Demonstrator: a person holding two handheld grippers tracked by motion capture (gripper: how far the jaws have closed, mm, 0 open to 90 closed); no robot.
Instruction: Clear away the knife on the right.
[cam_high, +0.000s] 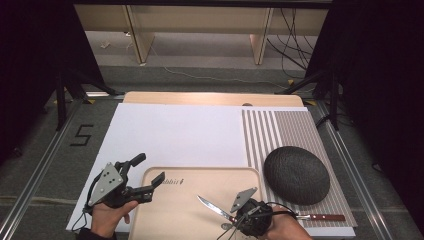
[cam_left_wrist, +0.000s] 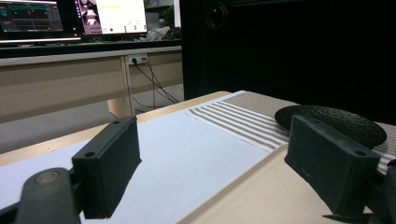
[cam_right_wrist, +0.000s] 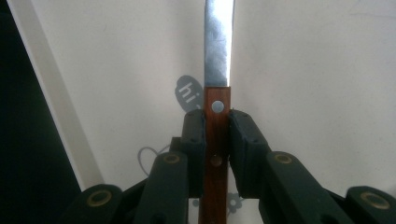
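**Knife pinched over tray, left gripper idle and spread**

Right gripper (cam_high: 235, 218) pinches a knife (cam_right_wrist: 217, 70) by its wooden handle, pads pressed on both sides of the handle in the right gripper view. In the high view the blade points up-left over the beige tray (cam_high: 165, 215) and seems to hang just above it; contact hard to tell. Left gripper (cam_high: 145, 175) is held at the tray's left edge, jaws spread wide, nothing between them.

Surface: pale wooden table (cam_high: 200, 97) covered by a white sheet (cam_high: 175, 132), tray at the near middle, striped mat (cam_high: 280, 130) on the right. A dark textured oval plate (cam_high: 296, 174) sits on the mat, just right of the tray. A second wood-handled utensil (cam_high: 322, 217) lies on the mat near the right hand.

Room: grey carpet floor, a "5" marked on it (cam_high: 81, 135), black curtains either side, cables (cam_high: 290, 35) at back right. Left gripper view shows monitors (cam_left_wrist: 70, 16) on a desk beyond the table.
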